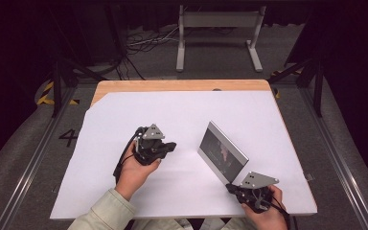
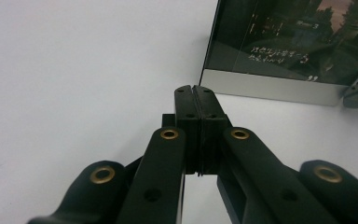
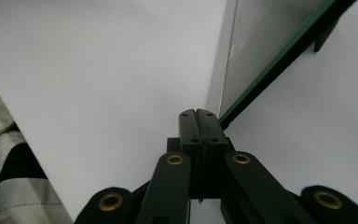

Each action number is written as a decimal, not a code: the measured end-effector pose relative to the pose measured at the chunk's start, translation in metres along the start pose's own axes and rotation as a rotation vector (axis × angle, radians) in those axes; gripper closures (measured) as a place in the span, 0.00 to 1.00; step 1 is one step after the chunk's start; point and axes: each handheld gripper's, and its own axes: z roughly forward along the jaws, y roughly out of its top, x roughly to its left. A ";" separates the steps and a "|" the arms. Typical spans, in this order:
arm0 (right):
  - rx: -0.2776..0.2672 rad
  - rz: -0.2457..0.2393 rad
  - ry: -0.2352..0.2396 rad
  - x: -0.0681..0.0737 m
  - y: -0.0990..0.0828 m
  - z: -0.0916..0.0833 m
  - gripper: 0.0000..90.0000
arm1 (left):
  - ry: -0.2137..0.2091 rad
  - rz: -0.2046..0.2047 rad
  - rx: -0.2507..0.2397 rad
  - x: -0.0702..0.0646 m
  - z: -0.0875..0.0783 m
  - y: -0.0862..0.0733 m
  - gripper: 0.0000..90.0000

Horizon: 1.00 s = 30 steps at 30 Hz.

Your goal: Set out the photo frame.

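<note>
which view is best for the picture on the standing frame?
Left gripper view: the picture frame faces it, dark image and pale lower border readable. High view shows the whole frame upright on the white sheet, small. Right gripper view catches its edge only.

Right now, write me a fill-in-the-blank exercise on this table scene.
1. The jaws of the left gripper are ____.
2. The picture frame stands on a ____ sheet that covers the table.
3. The gripper nearest the frame's corner is the ____ gripper.

Missing words: shut; white; right
</note>
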 end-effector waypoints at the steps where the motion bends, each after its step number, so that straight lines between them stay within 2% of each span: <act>1: 0.000 0.000 0.000 0.000 0.000 0.000 1.00 | 0.000 0.001 0.002 0.000 0.000 0.000 1.00; 6: -0.003 0.037 -0.022 -0.012 -0.001 -0.003 1.00 | 0.002 0.003 0.003 0.000 0.000 -0.001 1.00; 17: 0.001 0.083 -0.063 -0.036 -0.001 -0.004 1.00 | 0.010 -0.003 0.009 0.002 -0.003 -0.004 1.00; 30: 0.036 0.119 -0.102 -0.068 0.006 0.008 1.00 | 0.032 -0.023 0.013 0.006 -0.009 -0.012 0.99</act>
